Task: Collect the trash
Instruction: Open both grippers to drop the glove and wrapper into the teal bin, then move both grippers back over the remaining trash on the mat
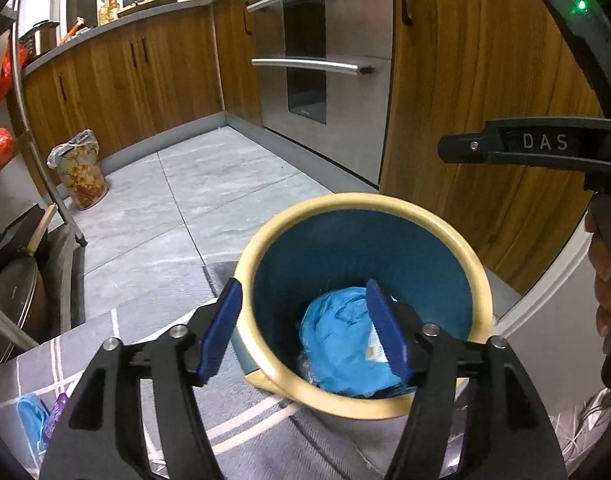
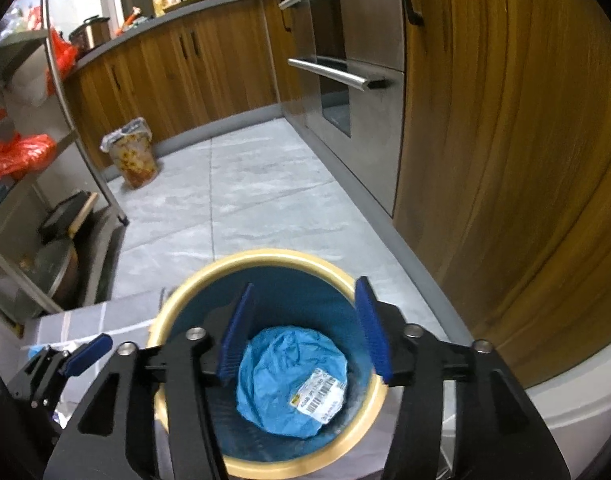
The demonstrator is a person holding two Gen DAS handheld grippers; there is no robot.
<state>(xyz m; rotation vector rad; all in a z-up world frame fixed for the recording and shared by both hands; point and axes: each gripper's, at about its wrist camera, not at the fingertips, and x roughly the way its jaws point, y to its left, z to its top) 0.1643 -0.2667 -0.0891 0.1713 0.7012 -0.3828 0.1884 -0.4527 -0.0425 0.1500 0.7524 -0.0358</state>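
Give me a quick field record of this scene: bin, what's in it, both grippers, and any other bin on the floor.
bin: blue inside, cream rim, on a grey mat
contents: crumpled blue bag with a white barcode label
left gripper: open, empty, straddling the rim
right gripper: open, empty, above the bag
second bin: patterned, plastic liner, by the wooden cabinets

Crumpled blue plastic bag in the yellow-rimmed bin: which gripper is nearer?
Right. The right gripper hangs open directly over the crumpled blue plastic bag; the left gripper straddles the yellow-rimmed bin's near-left rim, one finger outside.
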